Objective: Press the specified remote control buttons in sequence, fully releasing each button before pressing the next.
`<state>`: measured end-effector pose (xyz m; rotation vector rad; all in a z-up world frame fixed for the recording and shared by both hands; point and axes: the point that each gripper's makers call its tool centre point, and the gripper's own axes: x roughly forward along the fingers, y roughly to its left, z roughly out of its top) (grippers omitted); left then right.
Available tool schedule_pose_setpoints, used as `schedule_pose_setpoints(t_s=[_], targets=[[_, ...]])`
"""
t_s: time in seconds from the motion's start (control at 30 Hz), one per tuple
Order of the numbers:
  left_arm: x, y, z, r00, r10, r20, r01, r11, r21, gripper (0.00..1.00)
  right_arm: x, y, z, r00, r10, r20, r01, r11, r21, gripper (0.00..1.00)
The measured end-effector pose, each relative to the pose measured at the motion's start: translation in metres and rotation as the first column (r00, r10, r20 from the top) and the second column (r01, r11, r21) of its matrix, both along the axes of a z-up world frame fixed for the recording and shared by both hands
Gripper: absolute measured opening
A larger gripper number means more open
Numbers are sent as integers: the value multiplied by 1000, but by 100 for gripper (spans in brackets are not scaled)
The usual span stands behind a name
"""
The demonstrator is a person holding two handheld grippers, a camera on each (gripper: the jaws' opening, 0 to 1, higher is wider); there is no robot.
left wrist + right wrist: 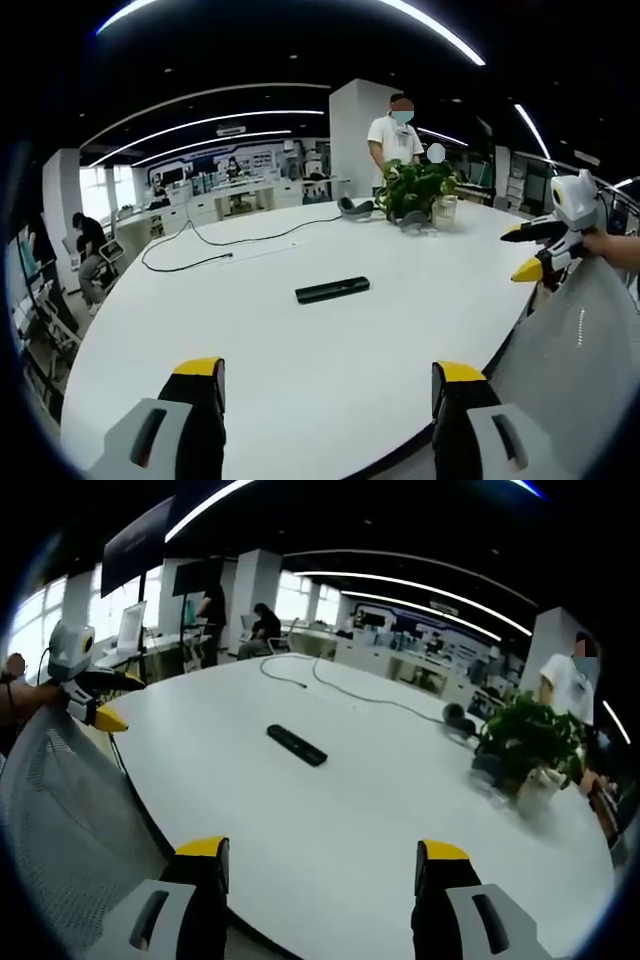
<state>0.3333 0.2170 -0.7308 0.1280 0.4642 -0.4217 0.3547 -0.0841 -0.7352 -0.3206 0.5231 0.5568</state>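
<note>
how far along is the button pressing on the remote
Nothing looks done yet. The black remote control lies alone mid-table, untouched. Left hand-held gripper and right hand-held gripper are both open at the white table's edge, short of it. Reaching and all presses are left.

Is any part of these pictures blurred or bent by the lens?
Left gripper view: the table edge curves strongly, and the remote is sharp. Right gripper view: same curving; the plant is smeared, and the remote is clear.
</note>
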Motion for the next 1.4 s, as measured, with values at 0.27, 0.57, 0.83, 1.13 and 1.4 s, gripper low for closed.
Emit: schedule_pose_setpoints(t_s=[0.27,0.57,0.83,1.13,1.4], targets=[[0,-4,0,1000,-12,-14,12,1000,-11,96,-1,0,-4,1000,-2,-28,2,1000,4,72],[5,-8,-12,989,-115,-93,118,993,20,100,-1,-3,-8,998,-25,-53,25,1000,0,71],[29,-11,-24,946,-264,-190,297,939,173,100,-1,-7,-8,997,-41,-58,41,999,-3,71],[67,-24,-46,814,-480,-329,581,700,415,95,0,-11,-11,995,-67,-74,66,998,-9,71],[91,-34,-60,725,-553,-411,689,578,436,94,-1,-13,-15,993,-76,-90,75,997,-20,70]])
